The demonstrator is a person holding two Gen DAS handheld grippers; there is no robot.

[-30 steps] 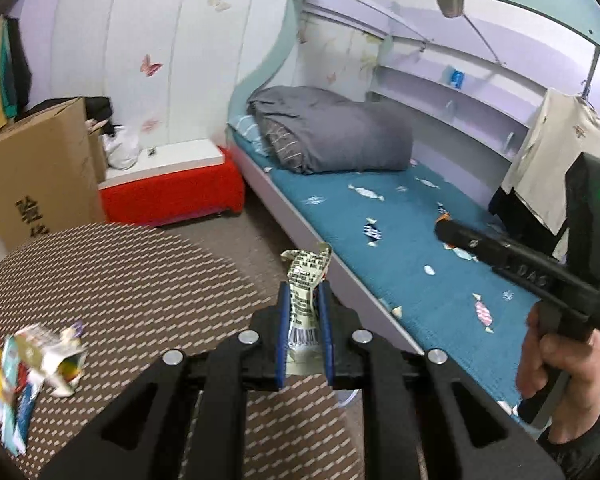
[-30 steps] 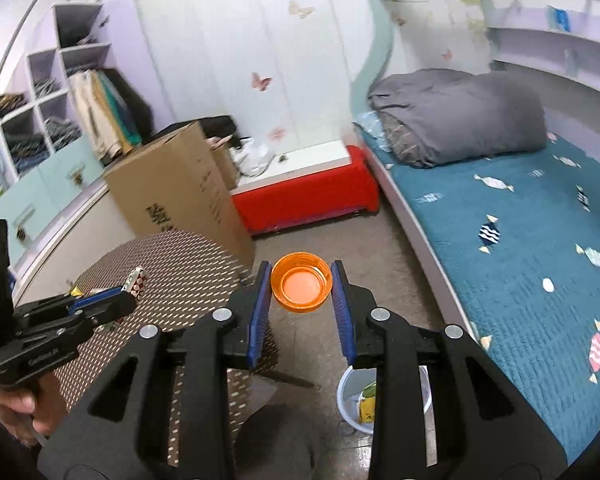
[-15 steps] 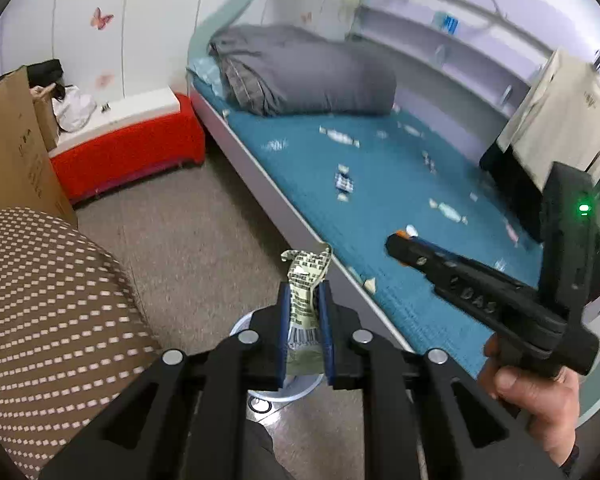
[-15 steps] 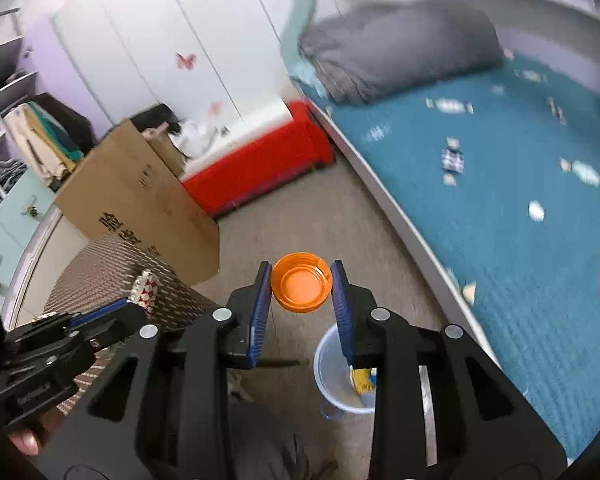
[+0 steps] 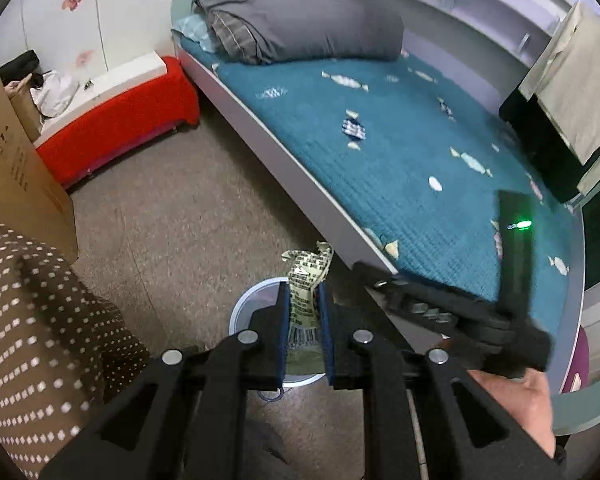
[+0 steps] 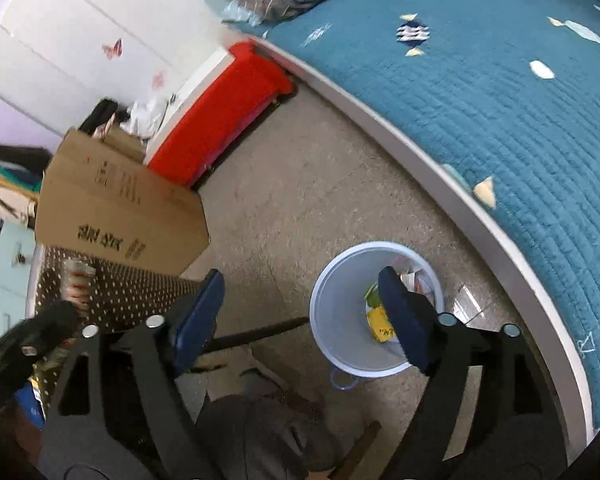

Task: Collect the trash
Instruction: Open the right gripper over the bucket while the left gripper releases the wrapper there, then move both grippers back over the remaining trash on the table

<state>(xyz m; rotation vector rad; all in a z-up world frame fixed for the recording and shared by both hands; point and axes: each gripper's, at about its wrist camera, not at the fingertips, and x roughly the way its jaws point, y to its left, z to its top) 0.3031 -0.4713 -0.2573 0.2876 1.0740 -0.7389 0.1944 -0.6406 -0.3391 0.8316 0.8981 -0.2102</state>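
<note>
- Left wrist view: left gripper [image 5: 305, 312] is clamped on a crumpled wrapper [image 5: 306, 280], held upright with the barcode end low between the pads and the torn top free above them. Judged light, thin and limp; a mid-body pinch suits it and it should drop freely when let go.
- Same view: gripper tilts down over the near rim of the pale bin [image 5: 244, 308], which stands on the floor beside the bed edge.
- Right wrist view: right gripper [image 6: 300, 300] has its jaws spread wide, holding nothing.
- It points steeply down, one finger above the bin [image 6: 340, 320]; yellow scraps lie inside.
</note>
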